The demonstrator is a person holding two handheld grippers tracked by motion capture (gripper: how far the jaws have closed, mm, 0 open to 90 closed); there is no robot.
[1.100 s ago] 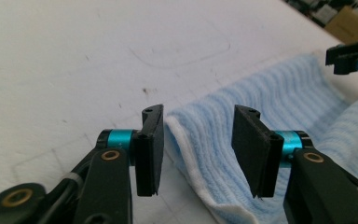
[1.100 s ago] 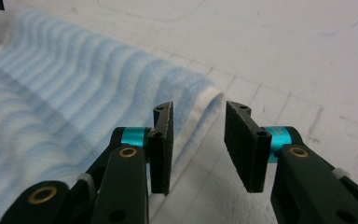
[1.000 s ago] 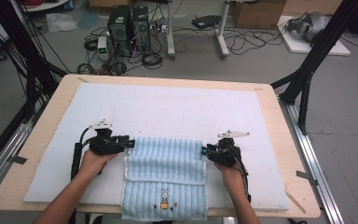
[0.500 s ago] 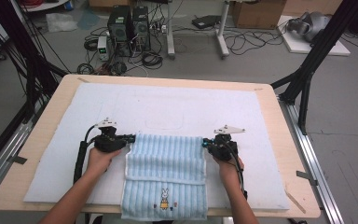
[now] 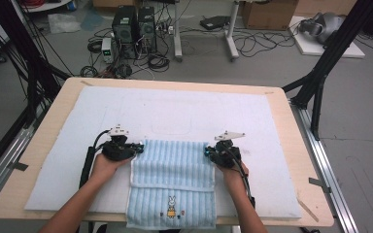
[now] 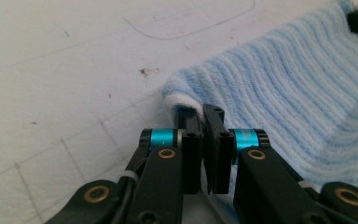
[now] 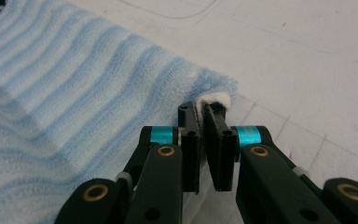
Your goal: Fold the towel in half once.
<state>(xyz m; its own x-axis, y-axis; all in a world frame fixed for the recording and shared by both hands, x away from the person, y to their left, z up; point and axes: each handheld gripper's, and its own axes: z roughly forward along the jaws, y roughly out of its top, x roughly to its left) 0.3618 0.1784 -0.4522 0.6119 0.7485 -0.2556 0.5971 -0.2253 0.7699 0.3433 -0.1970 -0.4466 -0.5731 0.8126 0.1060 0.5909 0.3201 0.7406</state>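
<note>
At the near edge of the desk (image 5: pixel 43 145), the light blue towel (image 5: pixel 172 194) is seen lying on the white mat (image 5: pixel 184 111), its lower layer with a small rabbit picture (image 5: pixel 171 206) reaching to the desk's front edge. An upper layer is folded over it, ending in a fold line across the middle. Two forearms are seen coming in from below. The far left corner of the folded layer is pinched by the left gripper (image 6: pixel 204 112), whose jaws are closed on the white-edged cloth. The far right corner is clamped in the same way by the right gripper (image 7: pixel 201 108). Beyond the towel, bare mat is seen, marked with faint outlines. Past the desk, computer towers (image 5: pixel 135 22) and cables are seen on the floor (image 5: pixel 272 53).
</note>
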